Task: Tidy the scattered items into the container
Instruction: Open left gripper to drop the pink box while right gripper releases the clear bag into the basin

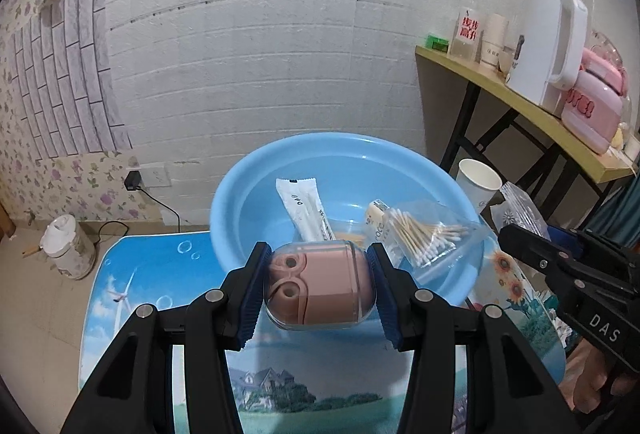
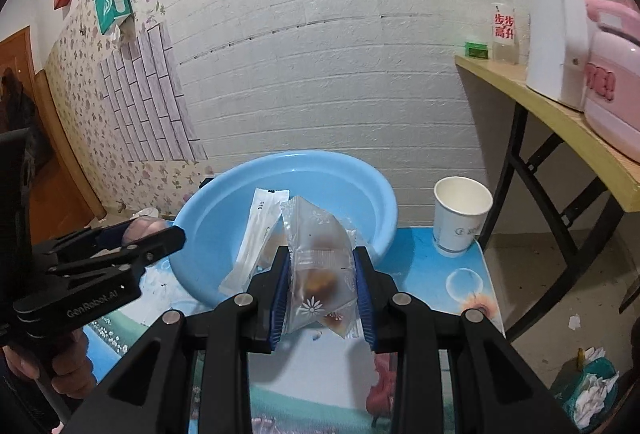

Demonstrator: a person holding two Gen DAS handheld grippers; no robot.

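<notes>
Now both tongs carry loads toward the blue basin point(image 1: 240, 194): left tongs point(image 1: 318, 288) clamp the pink capsule case point(image 1: 324, 290), right tongs point(image 2: 322, 292) pinch a snack packet point(image 2: 320, 274), probably pastry. Next: over the rim, release.

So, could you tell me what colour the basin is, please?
Light blue basin; left wrist view shows it best.

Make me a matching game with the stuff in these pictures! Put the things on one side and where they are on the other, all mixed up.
Things:
1. pink case
2. snack packet
3. cotton swabs
4. paper cup

Places:
A. standing on the table beside the basin
B. held in the left gripper
C. lying inside the blue basin
D. held in the right gripper

Right pairs: 1-B, 2-D, 3-C, 4-A
</notes>
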